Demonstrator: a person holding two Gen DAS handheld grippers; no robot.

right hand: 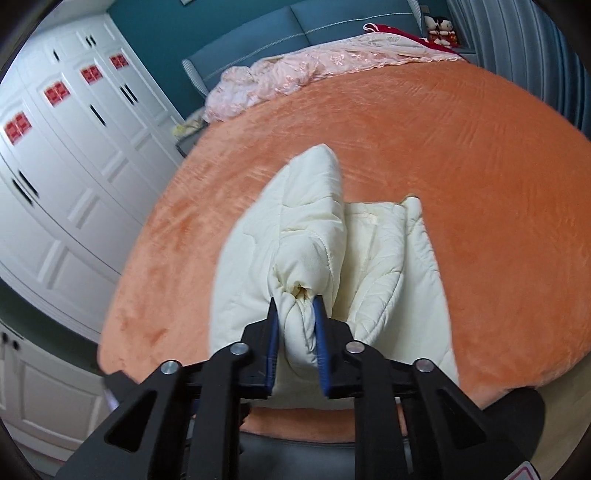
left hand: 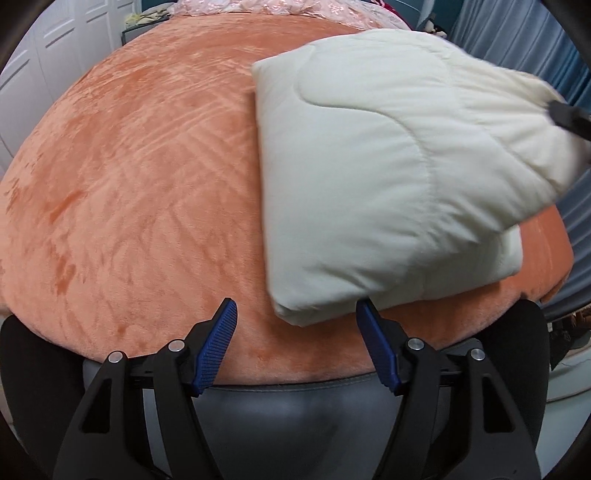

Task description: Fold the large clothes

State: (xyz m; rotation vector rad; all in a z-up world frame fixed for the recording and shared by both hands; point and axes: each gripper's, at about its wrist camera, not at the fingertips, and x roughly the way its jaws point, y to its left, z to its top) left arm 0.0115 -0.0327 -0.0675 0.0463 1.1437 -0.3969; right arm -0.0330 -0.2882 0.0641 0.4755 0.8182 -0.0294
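Note:
A cream quilted comforter [left hand: 376,177] lies folded into a thick pad on the orange bed cover [left hand: 147,192]. My left gripper [left hand: 297,308] stands open just above the bed's near edge, its blue pads either side of the comforter's near corner without pressing it. In the right wrist view my right gripper [right hand: 295,308] is shut on a bunched fold of the comforter [right hand: 306,236], which rises from the pads and is lifted off the layers below. A dark part of the right gripper [left hand: 569,118] shows at the right edge of the left wrist view.
White wardrobe doors [right hand: 66,155] stand along the left of the bed. A pink embroidered bedspread [right hand: 295,70] is heaped at the far end by a blue headboard [right hand: 303,26]. Grey-blue curtains [right hand: 517,40] hang on the right. The bed's grey frame [left hand: 280,406] runs under my left gripper.

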